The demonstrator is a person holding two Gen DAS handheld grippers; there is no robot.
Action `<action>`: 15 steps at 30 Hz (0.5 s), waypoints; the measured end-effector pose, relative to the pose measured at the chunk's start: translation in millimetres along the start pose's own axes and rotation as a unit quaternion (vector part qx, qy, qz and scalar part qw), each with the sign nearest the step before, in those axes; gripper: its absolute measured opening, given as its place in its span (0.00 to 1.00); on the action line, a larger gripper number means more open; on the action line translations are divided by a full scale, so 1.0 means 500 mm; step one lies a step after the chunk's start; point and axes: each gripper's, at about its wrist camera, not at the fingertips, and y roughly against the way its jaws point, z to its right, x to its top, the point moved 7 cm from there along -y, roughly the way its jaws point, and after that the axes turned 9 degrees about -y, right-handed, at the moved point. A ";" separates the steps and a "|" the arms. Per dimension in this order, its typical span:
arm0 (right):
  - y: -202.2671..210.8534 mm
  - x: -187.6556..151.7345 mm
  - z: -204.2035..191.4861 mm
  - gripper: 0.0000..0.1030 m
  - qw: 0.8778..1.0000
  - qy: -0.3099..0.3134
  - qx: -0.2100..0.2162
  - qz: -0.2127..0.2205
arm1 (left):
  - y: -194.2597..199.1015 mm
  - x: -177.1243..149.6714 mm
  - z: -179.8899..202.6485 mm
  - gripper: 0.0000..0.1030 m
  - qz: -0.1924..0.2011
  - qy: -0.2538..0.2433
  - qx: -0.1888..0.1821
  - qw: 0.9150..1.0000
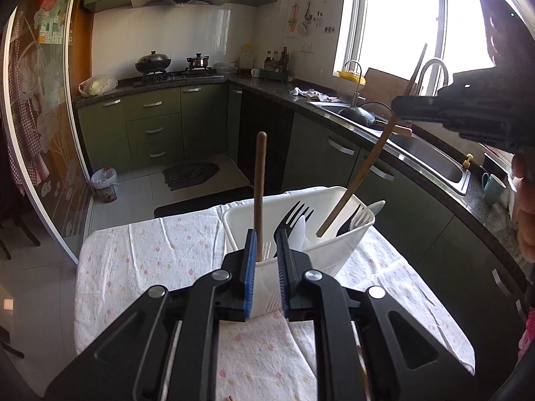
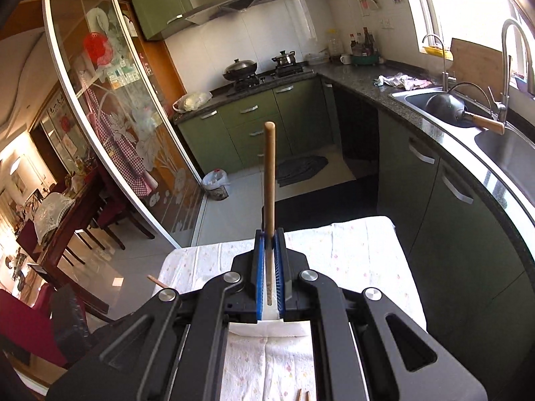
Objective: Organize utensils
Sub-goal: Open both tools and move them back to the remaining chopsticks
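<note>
While the left gripper clamps the near wall of the white caddy on the tabletop, the right gripper is pinched tight on a wooden chopstick angling into the far right slot. I'd lower it straight. Fork and spoons crowd in there; another chopstick stands left.

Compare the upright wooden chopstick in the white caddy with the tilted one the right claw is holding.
The upright chopstick stands straight; the tilted chopstick leans with its top to the right. The upright chopstick stands free in the near compartment of the white caddy, at the left claw; the tilted chopstick is gripped by the right claw, its lower end in the caddy's right-hand section. Both are slender brown wood with lower ends inside the caddy.
</note>
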 end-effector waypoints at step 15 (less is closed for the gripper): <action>-0.101 -0.146 0.031 0.24 0.998 0.016 -0.019 -0.053 | 0.076 -0.089 0.057 0.34 -0.079 -0.009 -0.038 0.996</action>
